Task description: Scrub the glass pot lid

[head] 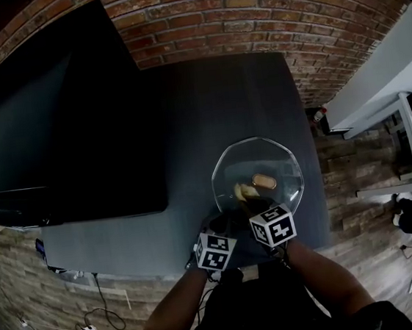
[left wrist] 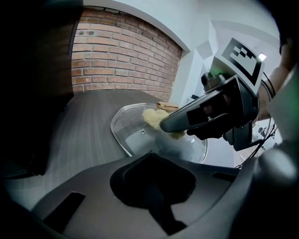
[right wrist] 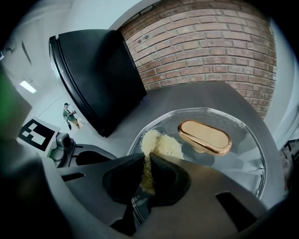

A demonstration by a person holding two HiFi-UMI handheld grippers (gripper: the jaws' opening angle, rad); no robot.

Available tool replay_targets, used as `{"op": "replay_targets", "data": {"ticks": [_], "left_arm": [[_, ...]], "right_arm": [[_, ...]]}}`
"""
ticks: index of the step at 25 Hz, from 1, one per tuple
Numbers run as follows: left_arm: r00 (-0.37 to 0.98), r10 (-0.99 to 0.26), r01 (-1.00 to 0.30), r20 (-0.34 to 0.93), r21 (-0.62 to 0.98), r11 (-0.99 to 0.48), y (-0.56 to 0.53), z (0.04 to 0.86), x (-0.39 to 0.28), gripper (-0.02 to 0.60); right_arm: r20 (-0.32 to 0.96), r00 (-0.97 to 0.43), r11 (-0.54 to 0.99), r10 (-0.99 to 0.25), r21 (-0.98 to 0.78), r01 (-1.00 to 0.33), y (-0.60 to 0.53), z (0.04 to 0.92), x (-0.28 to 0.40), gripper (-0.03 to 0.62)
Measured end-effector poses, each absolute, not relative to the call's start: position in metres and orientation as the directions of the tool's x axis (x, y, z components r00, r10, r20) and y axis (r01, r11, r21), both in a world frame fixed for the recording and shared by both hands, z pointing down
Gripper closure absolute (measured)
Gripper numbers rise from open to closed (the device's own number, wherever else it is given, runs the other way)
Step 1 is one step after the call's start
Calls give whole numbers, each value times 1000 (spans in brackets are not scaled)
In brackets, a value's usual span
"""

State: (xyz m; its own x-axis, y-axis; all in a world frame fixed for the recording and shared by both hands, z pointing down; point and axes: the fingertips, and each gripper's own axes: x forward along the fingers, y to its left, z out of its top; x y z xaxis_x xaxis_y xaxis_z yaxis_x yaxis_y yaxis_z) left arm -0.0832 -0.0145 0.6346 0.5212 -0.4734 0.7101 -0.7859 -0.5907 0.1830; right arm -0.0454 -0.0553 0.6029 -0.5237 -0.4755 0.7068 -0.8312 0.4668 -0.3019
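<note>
The glass pot lid (head: 279, 161) lies on the dark table (head: 207, 108), near its front right corner. Its gold handle (right wrist: 204, 136) faces up. My right gripper (right wrist: 147, 158) is shut on a pale yellow scrubber (right wrist: 161, 144), which it presses onto the glass beside the handle. From the left gripper view the scrubber (left wrist: 152, 116) shows under the right gripper (left wrist: 166, 125). My left gripper (left wrist: 150, 158) has its jaws together at the lid's (left wrist: 135, 135) near rim, which disappears under the tips. Both marker cubes (head: 216, 250) (head: 273, 226) sit just in front of the lid.
A large black panel (head: 60, 118) stands on the table's left half. Behind it is a brick wall (head: 248, 15). The table's right edge runs close to the lid, with white furniture (head: 406, 101) beyond. Cables (head: 92, 329) lie on the floor at the front left.
</note>
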Motion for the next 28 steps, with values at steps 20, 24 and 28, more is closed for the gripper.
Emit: {"op": "replay_targets", "data": {"ticks": [20,24,28], "left_arm": [[498,-440,-803,748,206,-559,-15,635,-83,549],[484,-403,-807,777,218,-548,-15,636,-83,549],[472,-376,-810,798,223,-543,-16,635,-82,549]], "right_arm": [[809,-554,909,-198,-60,-413,-73,583,-98,553],[860,-498,964,-116,-24,-266,-69,590,-100,551],[904,-425,993,-55,6,-117,-64,596,-104,551]]}}
